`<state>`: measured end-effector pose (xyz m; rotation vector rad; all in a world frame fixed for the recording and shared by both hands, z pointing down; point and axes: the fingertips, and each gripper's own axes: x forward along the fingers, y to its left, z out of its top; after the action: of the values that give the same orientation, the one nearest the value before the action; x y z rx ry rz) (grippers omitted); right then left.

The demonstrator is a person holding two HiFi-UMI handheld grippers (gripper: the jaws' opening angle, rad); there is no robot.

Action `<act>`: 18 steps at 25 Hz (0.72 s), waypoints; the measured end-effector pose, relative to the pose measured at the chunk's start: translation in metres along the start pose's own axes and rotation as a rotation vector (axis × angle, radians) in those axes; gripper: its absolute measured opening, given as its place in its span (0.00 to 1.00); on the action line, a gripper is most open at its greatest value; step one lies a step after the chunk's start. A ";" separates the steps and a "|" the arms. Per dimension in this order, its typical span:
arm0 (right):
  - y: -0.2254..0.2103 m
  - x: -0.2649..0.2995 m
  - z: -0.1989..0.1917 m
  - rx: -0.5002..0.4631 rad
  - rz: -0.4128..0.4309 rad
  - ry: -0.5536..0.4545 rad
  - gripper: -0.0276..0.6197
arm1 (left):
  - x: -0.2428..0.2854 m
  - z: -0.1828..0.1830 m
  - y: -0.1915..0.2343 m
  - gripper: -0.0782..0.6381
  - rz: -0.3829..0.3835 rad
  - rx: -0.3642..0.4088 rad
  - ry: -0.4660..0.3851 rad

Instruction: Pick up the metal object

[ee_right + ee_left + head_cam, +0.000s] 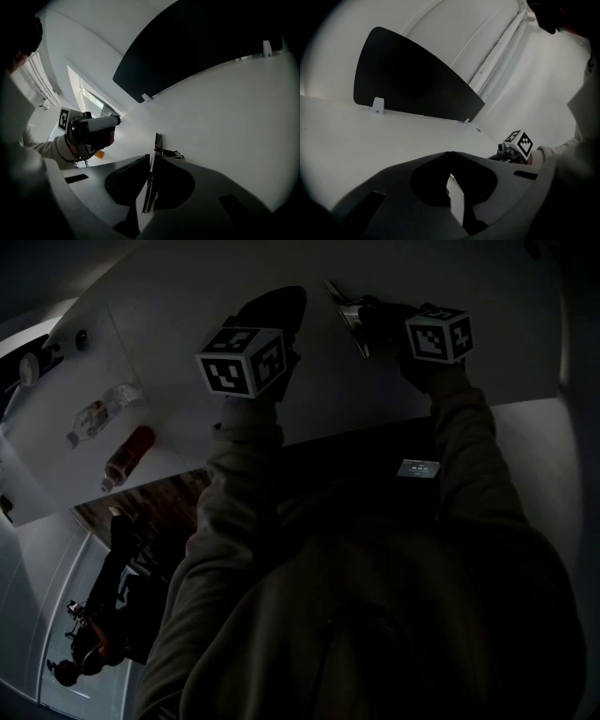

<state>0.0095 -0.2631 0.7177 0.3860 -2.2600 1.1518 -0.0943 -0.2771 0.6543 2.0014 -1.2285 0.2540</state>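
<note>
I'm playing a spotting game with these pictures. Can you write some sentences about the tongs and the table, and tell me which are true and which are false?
1. The right tongs are squeezed shut on a thin metal object. True.
2. The left tongs are holding a bottle. False: they are shut with nothing between them.
3. A clear bottle and a red bottle lie on the table, off to the person's left. True.
4. The table is black. False: it is white; only the panel standing at its back edge is dark.
</note>
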 end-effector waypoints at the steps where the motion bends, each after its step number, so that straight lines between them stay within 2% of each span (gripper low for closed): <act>1: -0.001 -0.002 0.001 0.007 -0.003 -0.008 0.11 | 0.001 -0.001 -0.001 0.11 0.001 0.001 0.003; 8: 0.002 -0.012 0.013 0.043 0.022 -0.056 0.10 | -0.003 -0.003 -0.001 0.11 0.013 -0.009 0.009; 18: 0.018 -0.021 0.036 -0.007 0.012 -0.067 0.10 | -0.024 0.012 0.001 0.11 0.037 -0.009 -0.032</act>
<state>0.0046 -0.2814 0.6765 0.4148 -2.3265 1.1526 -0.1099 -0.2694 0.6333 1.9833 -1.2853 0.2343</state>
